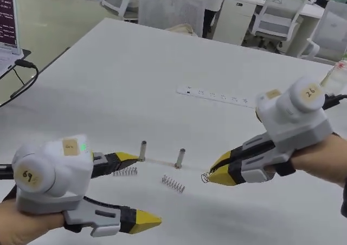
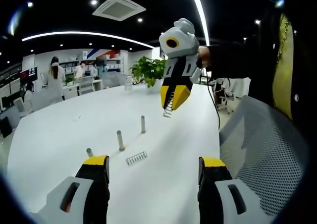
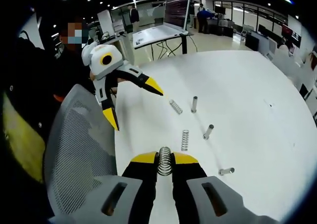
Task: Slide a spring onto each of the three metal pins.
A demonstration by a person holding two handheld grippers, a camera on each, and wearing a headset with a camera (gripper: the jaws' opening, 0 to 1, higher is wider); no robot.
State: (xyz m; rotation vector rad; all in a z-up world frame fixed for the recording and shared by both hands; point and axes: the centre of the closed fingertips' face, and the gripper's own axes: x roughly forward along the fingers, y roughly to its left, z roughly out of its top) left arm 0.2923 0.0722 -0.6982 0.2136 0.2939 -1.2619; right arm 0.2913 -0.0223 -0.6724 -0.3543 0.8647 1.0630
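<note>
spring (image 3: pixel 164 167) in right gripper (image 1: pixel 212 175) | loose springs (image 1: pixel 172 183) beside pins (image 1: pixel 180 158) | power strip (image 1: pixel 217 97) behind

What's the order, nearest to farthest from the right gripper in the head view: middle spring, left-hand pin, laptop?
1. The middle spring, lying just left of the right gripper.
2. The left-hand pin, upright, farther left.
3. The laptop, far left corner.

On your white table (image 1: pixel 162 82), two steel pins (image 1: pixel 180 158) stand behind two wire springs (image 1: pixel 173 184); third pin (image 2: pixel 89 152) seemingly leftmost.
</note>
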